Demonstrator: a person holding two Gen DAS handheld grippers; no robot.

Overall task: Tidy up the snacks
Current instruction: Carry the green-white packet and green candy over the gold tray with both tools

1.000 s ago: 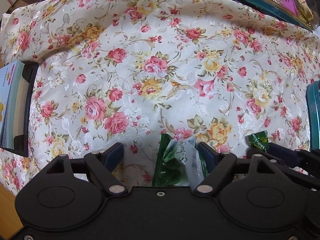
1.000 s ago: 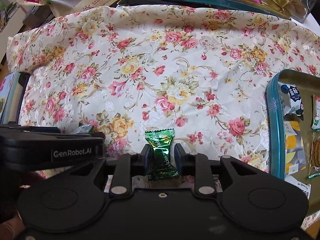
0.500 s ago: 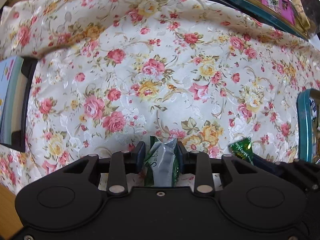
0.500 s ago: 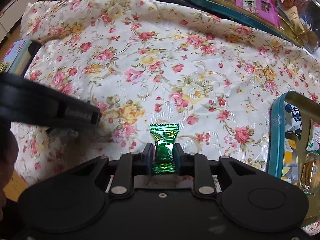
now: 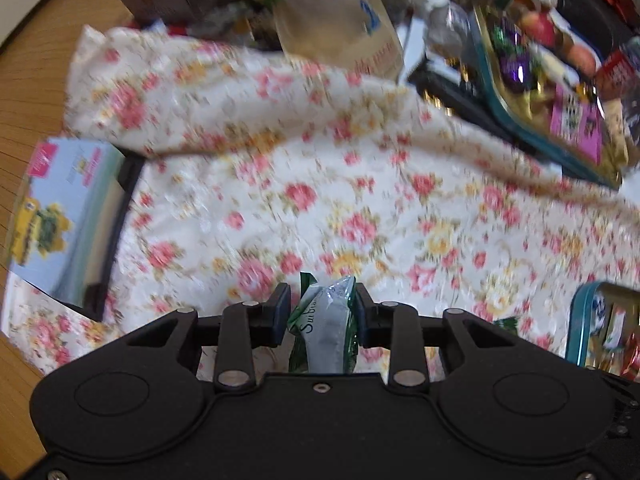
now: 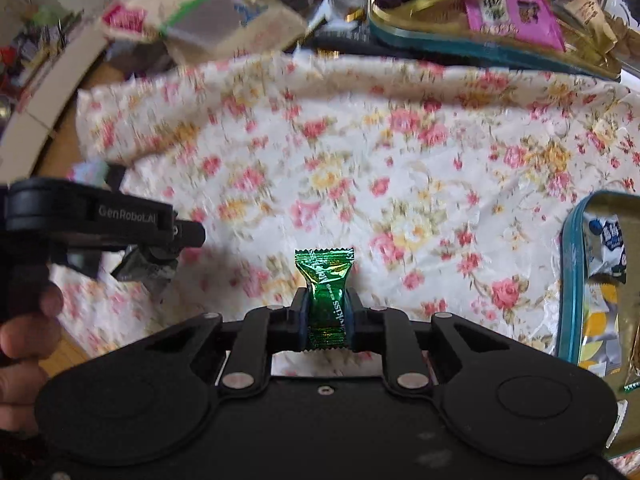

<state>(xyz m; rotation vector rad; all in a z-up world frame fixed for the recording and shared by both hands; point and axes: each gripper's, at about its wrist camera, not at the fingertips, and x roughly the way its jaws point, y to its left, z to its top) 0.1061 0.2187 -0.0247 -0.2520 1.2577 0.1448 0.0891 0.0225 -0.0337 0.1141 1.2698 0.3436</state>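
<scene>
My left gripper [image 5: 322, 310] is shut on a green and silver snack packet [image 5: 326, 324] and holds it above the floral tablecloth [image 5: 360, 200]. My right gripper [image 6: 327, 312] is shut on a green foil candy [image 6: 325, 284], also lifted above the cloth. In the right wrist view the left gripper [image 6: 160, 256] shows at the left with its packet [image 6: 142, 268] hanging from it. A teal-rimmed tray [image 6: 570, 280] with several snack packets lies at the right edge; it also shows in the left wrist view [image 5: 576, 320].
A second teal tray [image 6: 460, 44] full of sweets and a pink packet lies behind the cloth. A large snack bag [image 6: 200, 20] lies at the back left. A blue box [image 5: 52, 216] sits at the cloth's left edge over wooden floor [image 5: 32, 80].
Both grippers rose and tilted back with their snacks, so more of the far clutter shows. The left gripper closed on the packet a second ago and lifted it.
</scene>
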